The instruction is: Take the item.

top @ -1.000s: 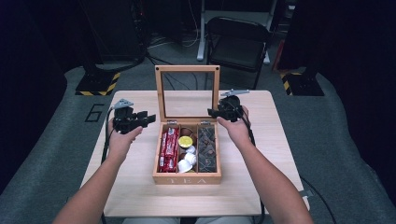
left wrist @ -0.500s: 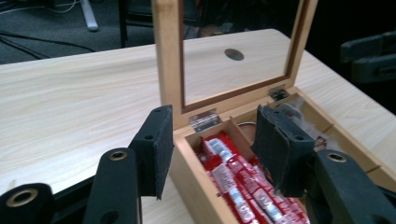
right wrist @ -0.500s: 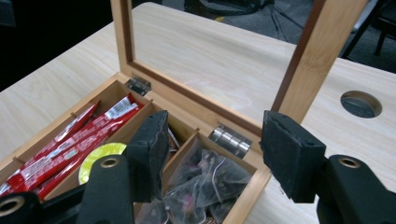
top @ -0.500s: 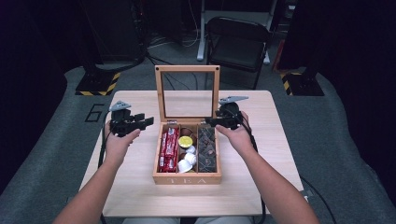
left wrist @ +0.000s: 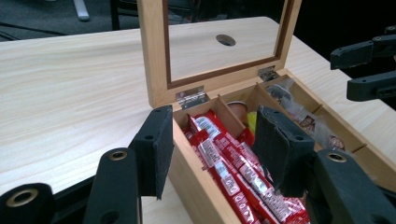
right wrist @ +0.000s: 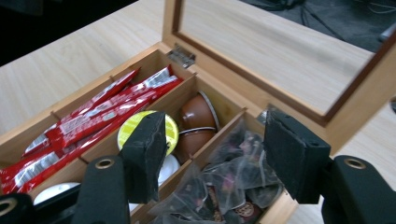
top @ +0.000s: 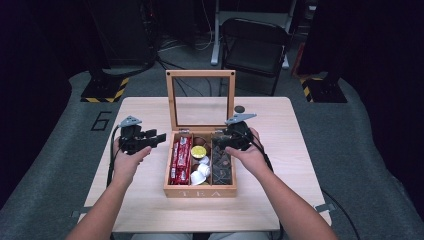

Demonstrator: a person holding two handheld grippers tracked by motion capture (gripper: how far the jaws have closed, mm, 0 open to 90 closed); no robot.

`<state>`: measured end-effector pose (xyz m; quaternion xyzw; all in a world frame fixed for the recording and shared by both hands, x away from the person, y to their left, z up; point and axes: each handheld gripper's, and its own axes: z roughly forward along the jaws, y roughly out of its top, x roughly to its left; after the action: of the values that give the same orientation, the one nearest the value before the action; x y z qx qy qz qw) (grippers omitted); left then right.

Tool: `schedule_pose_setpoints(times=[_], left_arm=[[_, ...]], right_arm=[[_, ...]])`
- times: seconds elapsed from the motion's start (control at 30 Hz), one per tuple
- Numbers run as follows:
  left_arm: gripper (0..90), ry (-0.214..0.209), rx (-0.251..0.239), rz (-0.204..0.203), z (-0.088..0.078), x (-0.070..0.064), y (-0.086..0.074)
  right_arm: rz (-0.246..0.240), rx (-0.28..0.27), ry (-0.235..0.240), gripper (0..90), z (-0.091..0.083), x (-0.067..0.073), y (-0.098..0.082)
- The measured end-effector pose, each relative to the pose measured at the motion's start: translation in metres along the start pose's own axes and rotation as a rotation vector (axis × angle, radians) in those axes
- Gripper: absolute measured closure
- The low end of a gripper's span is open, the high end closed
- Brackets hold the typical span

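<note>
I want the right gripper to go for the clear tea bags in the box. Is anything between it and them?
Nothing visible. The right gripper hangs open right over the tea bags in their compartment of the wooden box, whose lid stands upright behind.

Upright lid [top: 201,95] blocks box [top: 200,190] rear; top open.

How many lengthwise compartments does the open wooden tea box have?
3. The left compartment holds red sachets, the middle one holds round capsules, and the right one holds clear-wrapped tea bags. Short dividers may split them further.
</note>
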<state>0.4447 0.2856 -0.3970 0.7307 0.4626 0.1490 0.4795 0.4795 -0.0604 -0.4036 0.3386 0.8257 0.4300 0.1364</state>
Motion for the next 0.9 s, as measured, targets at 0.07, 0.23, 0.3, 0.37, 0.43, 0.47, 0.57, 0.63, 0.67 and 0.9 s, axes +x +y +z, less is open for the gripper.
schedule_pose_setpoints(times=[0.07,0.23,0.3,0.37,0.43,0.47,0.57,0.63,0.67,0.9], left_arm=[[46.9,0.003,-0.002,-0.001,-0.001,0.000,-0.001],[46.0,0.008,-0.025,0.002,-0.010,0.001,-0.002],[45.4,-0.004,-0.038,-0.006,-0.013,0.002,-0.002],[44.8,-0.006,-0.050,-0.004,-0.018,0.002,-0.002],[44.2,-0.010,-0.064,-0.005,-0.021,0.003,-0.003],[44.1,-0.013,-0.070,-0.008,-0.022,0.004,-0.004],[43.2,-0.022,-0.074,-0.015,-0.025,0.005,-0.006],[42.8,-0.031,-0.075,-0.022,-0.026,0.006,-0.009],[42.4,-0.034,-0.073,-0.020,-0.027,0.007,-0.010],[43.6,-0.051,-0.049,-0.025,-0.028,0.009,-0.019]], right_arm=[[-0.004,0.009,0.015,38.1,0.003,0.002,-0.002],[-0.014,0.018,0.038,37.0,0.009,0.005,-0.005],[-0.010,0.030,0.037,36.9,0.012,0.006,-0.006],[-0.006,0.034,0.040,35.7,0.014,0.007,-0.006],[-0.005,0.035,0.045,34.6,0.017,0.008,-0.005],[-0.004,0.039,0.049,34.3,0.018,0.008,-0.005],[-0.003,0.036,0.057,33.8,0.021,0.010,-0.005],[-0.003,0.037,0.057,33.5,0.022,0.010,-0.005],[-0.001,0.040,0.059,33.7,0.023,0.010,-0.005],[-0.010,0.054,0.070,36.0,0.028,0.011,-0.006]])
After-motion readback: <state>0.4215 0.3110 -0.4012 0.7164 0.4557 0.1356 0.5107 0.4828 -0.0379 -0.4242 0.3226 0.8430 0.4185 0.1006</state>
